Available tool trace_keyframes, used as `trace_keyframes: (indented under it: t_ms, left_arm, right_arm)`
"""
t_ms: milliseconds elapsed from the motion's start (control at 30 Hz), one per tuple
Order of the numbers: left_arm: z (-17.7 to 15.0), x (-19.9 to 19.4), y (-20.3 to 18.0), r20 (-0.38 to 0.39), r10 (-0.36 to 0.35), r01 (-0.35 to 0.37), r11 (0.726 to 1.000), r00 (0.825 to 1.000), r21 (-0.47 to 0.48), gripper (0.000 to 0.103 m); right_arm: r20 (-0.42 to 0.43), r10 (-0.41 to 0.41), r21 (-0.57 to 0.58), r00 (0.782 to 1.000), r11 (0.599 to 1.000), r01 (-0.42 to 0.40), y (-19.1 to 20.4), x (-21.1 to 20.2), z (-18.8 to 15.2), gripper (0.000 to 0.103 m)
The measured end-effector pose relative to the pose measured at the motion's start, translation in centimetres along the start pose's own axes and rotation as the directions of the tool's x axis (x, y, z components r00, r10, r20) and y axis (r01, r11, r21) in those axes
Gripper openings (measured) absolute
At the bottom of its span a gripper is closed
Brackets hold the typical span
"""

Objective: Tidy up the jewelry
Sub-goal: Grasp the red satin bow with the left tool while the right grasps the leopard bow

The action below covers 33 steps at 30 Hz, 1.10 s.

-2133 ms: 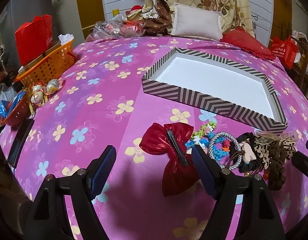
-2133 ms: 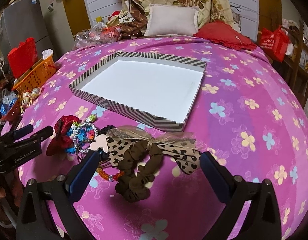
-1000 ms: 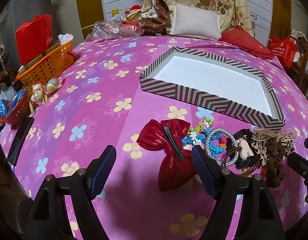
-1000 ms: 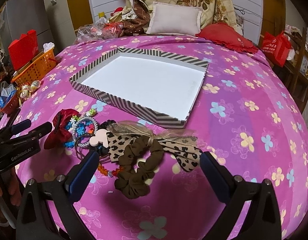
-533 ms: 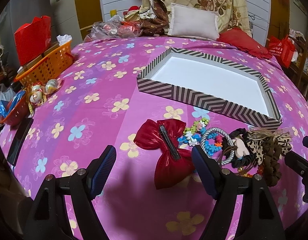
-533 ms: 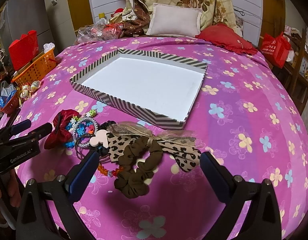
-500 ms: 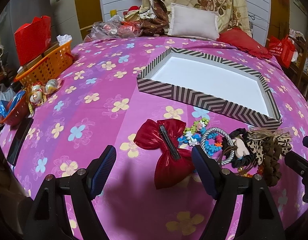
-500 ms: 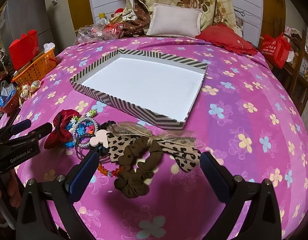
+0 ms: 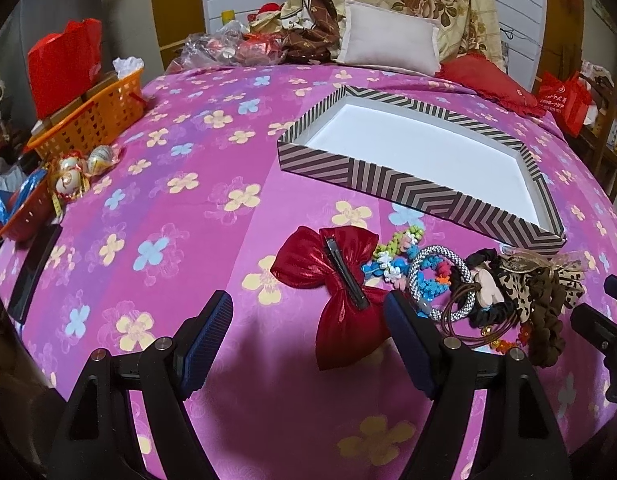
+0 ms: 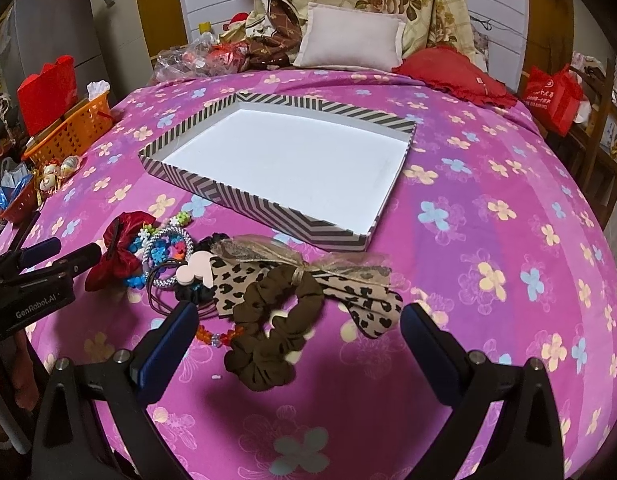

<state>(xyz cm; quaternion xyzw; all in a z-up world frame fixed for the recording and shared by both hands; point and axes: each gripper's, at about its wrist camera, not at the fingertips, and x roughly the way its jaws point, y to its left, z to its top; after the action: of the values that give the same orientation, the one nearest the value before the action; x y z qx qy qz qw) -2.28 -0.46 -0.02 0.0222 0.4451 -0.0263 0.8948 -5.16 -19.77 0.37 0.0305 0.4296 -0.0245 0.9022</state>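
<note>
- Brown scrunchie lies btwn right gripper pads, jaws wide, nothing gripped.
- Red bow just ahead of left gripper, also spread, empty.
- Striped box beyond pile, nothing in it.

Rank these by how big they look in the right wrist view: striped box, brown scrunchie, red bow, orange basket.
1. striped box, clearly largest.
2. brown scrunchie, though it lies nearest the camera.
3. and 4. red bow and orange basket: look alike; the basket sits farther off.
</note>
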Motion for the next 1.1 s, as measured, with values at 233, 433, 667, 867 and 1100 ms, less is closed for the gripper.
trace_keyframes:
  t_ms: [233, 433, 667, 867, 1100]
  left_arm:
    - [-0.7, 0.4, 1.9, -0.044, -0.064, 0.063, 0.998, 0.997, -0.018, 0.057]
    - [-1.0, 1.1, 2.7, -0.069, -0.096, 0.095, 0.995, 0.993, -0.016, 0.055]
    - [-0.3, 1.8, 2.7, -0.088, -0.149, 0.144, 0.988, 0.985, -0.061, 0.055]
    - [0.6, 2.1, 2.5, -0.092, -0.196, 0.186, 0.977, 0.976, -0.101, 0.055]
    - [0.7, 3.4, 1.4, -0.125, -0.194, 0.184, 0.979, 0.973, -0.089, 0.055]
  right_arm:
    - [-0.001, 0.001, 0.003, 1.000, 1.000, -0.001, -0.1, 0.0, -0.1, 0.102]
    - [-0.006, 0.000, 0.006, 1.000, 1.000, 0.000, -0.2, 0.3, -0.2, 0.102]
    - [-0.006, -0.010, -0.019, 1.000, 1.000, 0.010, -0.2, 0.4, -0.5, 0.102]
    - [-0.003, 0.004, 0.000, 1.000, 1.000, -0.004, -1.3, 0.6, -0.7, 0.095]
    - [-0.025, 0.011, 0.002, 1.000, 1.000, -0.011, -1.8, 2.1, -0.4, 0.077]
